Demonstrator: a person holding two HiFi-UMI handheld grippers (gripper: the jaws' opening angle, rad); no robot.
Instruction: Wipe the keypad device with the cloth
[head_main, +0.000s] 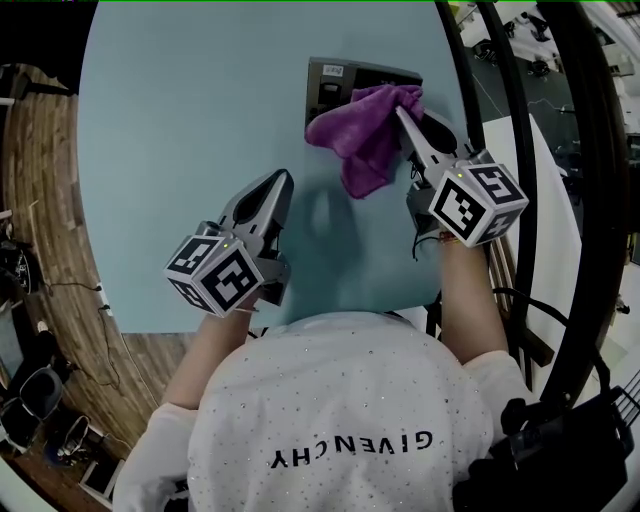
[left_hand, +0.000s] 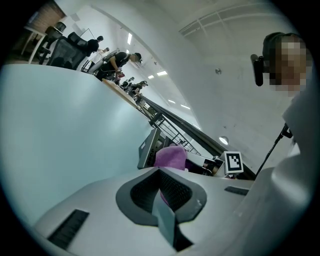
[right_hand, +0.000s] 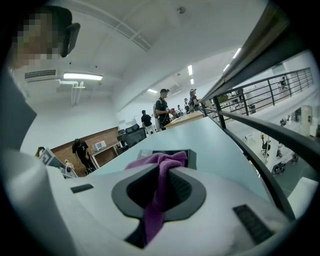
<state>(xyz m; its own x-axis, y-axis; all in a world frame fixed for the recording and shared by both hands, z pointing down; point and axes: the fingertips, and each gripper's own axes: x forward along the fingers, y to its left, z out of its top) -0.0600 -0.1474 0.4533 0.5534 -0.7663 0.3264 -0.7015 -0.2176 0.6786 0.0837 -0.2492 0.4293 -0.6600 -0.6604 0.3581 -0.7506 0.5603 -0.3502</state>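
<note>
The dark grey keypad device (head_main: 330, 80) lies flat at the far side of the pale blue table (head_main: 180, 150). A purple cloth (head_main: 365, 135) is draped over its right part and hangs toward me. My right gripper (head_main: 405, 115) is shut on the cloth's upper edge, just over the device. In the right gripper view the cloth (right_hand: 156, 165) runs between the closed jaws of the right gripper (right_hand: 165, 175), with the device (right_hand: 192, 156) behind it. My left gripper (head_main: 278, 185) hovers left of and nearer than the cloth, shut and holding nothing. The left gripper view shows the device (left_hand: 149, 147) and cloth (left_hand: 170, 156) ahead.
The table's curved right edge runs beside a black railing (head_main: 520, 150), with a drop to a lower floor beyond. Wooden flooring (head_main: 40, 200) lies to the left. People and desks (right_hand: 162, 107) stand far off past the table's end.
</note>
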